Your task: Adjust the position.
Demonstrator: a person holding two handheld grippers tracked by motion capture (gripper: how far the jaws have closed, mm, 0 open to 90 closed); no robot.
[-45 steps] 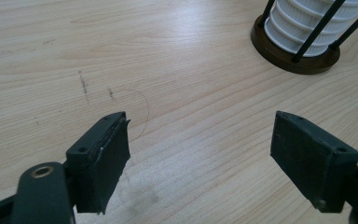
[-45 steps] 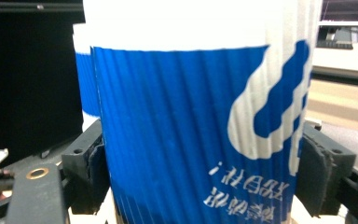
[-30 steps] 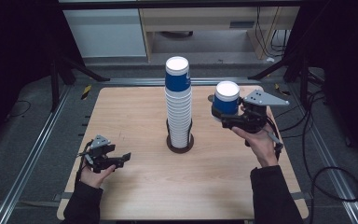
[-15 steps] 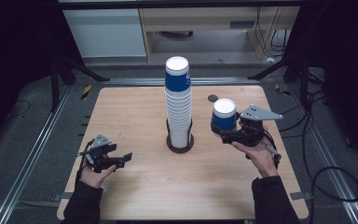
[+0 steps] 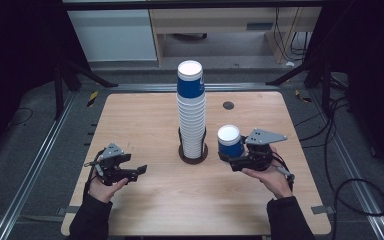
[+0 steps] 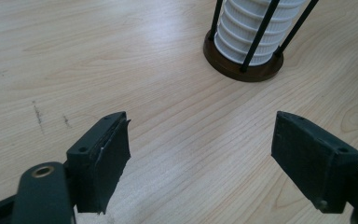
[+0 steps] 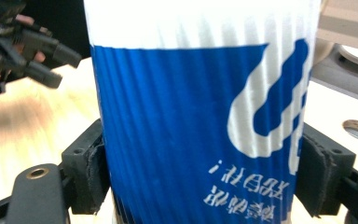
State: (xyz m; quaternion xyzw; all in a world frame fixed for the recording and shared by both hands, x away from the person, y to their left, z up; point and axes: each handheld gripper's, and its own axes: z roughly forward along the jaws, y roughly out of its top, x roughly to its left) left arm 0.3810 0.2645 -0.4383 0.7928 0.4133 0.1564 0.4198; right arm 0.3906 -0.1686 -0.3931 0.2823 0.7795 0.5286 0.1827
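Note:
A tall stack of blue-and-white paper cups [image 5: 190, 110] stands in a round dark holder [image 5: 193, 156] at the middle of the wooden table [image 5: 140, 120]. My right gripper [image 5: 228, 159] is shut on a single blue cup [image 5: 229, 141], held upside down just right of the stack and low over the table. In the right gripper view the cup [image 7: 191, 116] sits between both pads [image 7: 91, 163] with its print inverted. My left gripper [image 5: 139, 171] rests open at the front left, nothing between its fingers [image 6: 105, 154]. The stack [image 6: 249, 28] and holder [image 6: 240, 70] lie ahead of it.
A small round dark hole [image 5: 228, 105] is set in the table behind the held cup. Metal rails run along both sides of the table, and cables lie on the floor at the right. The left gripper [image 7: 23, 42] appears far off in the right gripper view.
The right gripper has come down with the cup, from beside the stack's upper part to low over the table and nearer the person. The left gripper has stayed put.

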